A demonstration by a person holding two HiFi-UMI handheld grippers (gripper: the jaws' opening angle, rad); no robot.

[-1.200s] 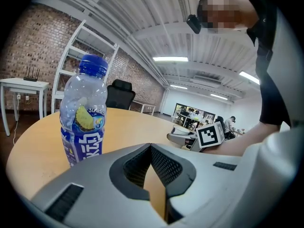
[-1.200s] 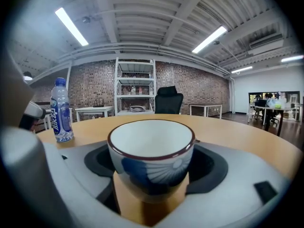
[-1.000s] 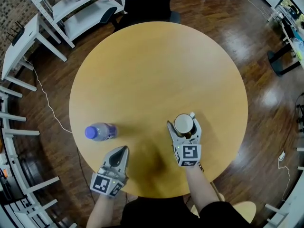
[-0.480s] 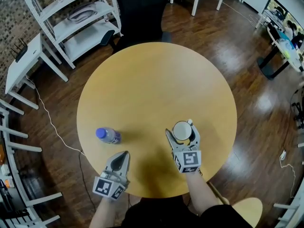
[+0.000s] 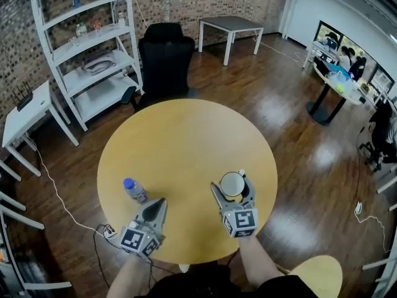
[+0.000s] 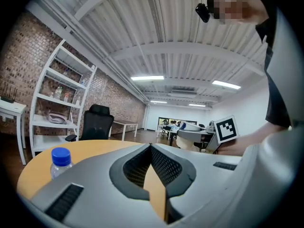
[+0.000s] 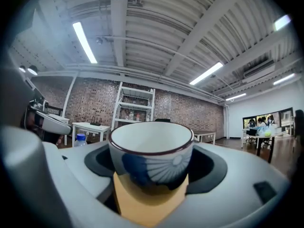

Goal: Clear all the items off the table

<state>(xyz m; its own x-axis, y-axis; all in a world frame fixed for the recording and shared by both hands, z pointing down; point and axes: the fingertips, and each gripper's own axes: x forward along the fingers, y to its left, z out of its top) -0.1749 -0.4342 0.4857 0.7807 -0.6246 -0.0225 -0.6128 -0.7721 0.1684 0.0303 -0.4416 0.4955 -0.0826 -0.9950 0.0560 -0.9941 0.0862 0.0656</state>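
The water bottle [image 5: 133,190] is the thing to steer by. It stands upright on the round table [image 5: 186,129], blue cap up and long axis vertical, close to the table's near-left edge. The left gripper [image 5: 160,202] sits just to the bottle's right and a little nearer the person, so the bottle lies ahead and to the left of its tips. Its jaws are pressed together with nothing between them. The right gripper [image 5: 231,182] is well to the bottle's right, on the far side of the left gripper from it, and its jaws are spread wide around a white-and-blue cup [image 7: 151,151], pinching it by the sides. By my reading the bottle is the left hand's job - it is nearer and free - but the jaws would have to open and swing left to straddle the upright body.
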